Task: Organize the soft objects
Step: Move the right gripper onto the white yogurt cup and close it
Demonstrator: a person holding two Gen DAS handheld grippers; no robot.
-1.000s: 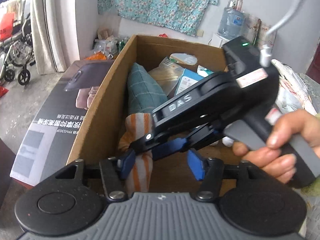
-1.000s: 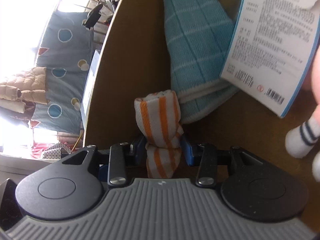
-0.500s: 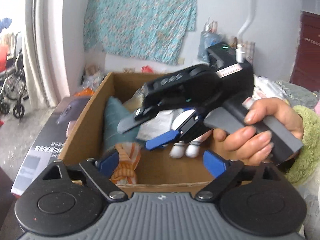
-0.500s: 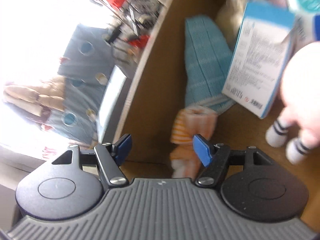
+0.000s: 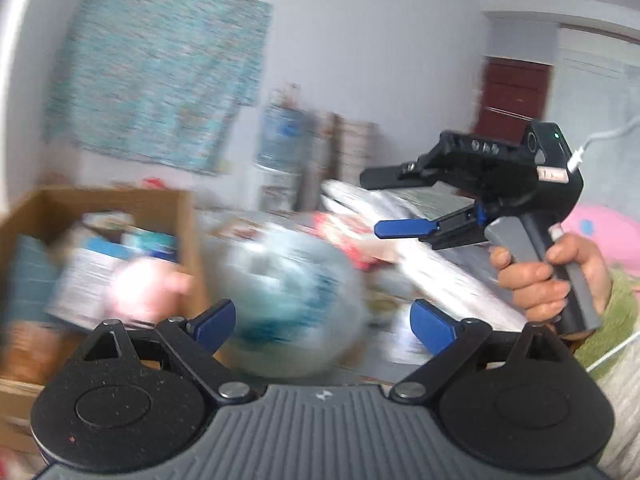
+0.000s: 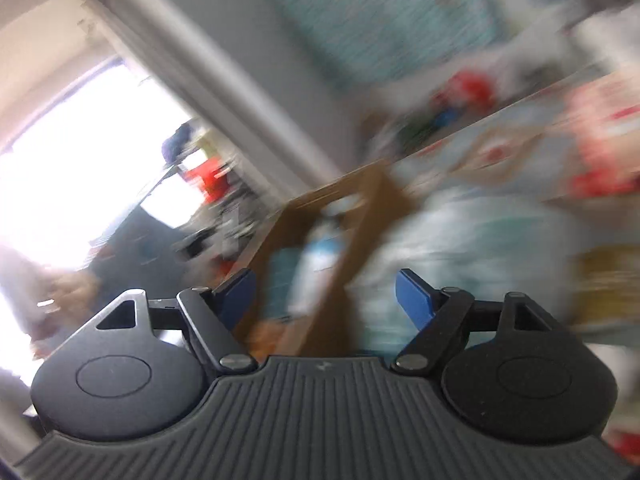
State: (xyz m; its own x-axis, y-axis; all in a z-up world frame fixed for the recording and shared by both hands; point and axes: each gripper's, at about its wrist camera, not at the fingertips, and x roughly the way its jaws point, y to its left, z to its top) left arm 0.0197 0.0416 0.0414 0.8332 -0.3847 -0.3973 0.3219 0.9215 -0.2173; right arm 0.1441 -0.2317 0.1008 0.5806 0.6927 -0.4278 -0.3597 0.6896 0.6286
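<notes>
Soft goods already sit in the brown cardboard box (image 5: 100, 216), so the empty left gripper (image 5: 320, 322) stays spread and the empty, still-widening right gripper (image 5: 390, 204) should steady before approaching the blurred plastic-wrapped bundle (image 5: 292, 304).

**Both grippers empty, jaws apart**

The left gripper (image 5: 322, 320) fills the bottom of its frame, blue pads spread wide with nothing pinched. At right of that frame, a hand (image 5: 548, 276) in a green sleeve grips the right gripper (image 5: 370, 202) by its handle, jaws opening and empty, pointing left.
</notes>
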